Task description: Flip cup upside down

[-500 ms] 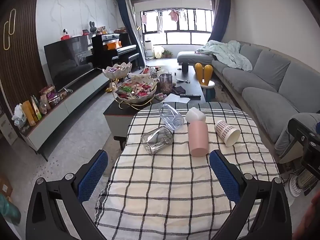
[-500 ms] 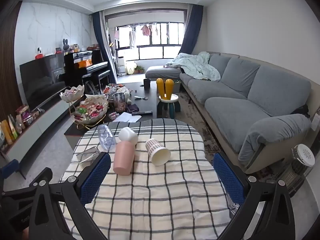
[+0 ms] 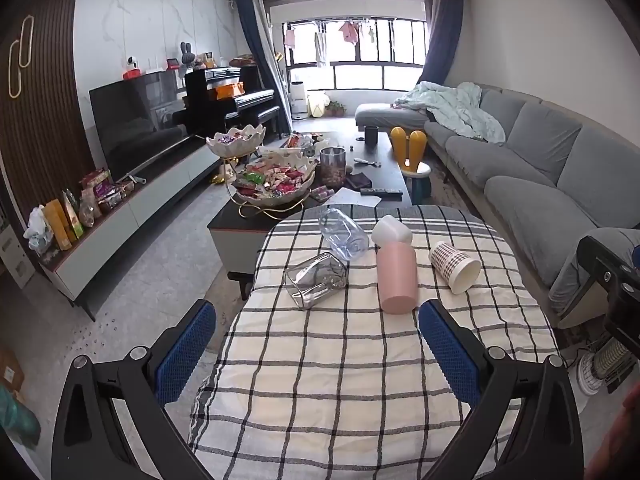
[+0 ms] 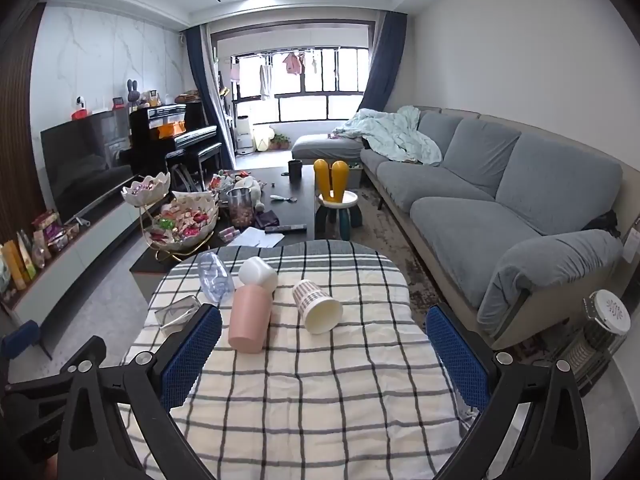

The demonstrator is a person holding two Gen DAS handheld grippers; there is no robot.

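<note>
- Both my claws are released and carry nothing: the left claw (image 3: 316, 356) and the right claw (image 4: 324, 356) hover over the near end of the bench (image 4: 320, 400), short of the cups.
- Five cups lie on their sides at the far end of the checked cloth: pink cup (image 4: 250, 320), patterned paper cup (image 4: 318, 307), white cup (image 4: 259, 274), clear blue cup (image 3: 344, 229), clear glass (image 3: 316, 281).
- Which one the task means, I cannot tell.
- I judge the paper cup light and easily crushed; I'd pinch it gently across its mid-body.
- The glass looks heavier, slippery and breakable; it wants a firm hold across its flat sides.
- The pink cup seems stiff plastic, and may roll.
</note>
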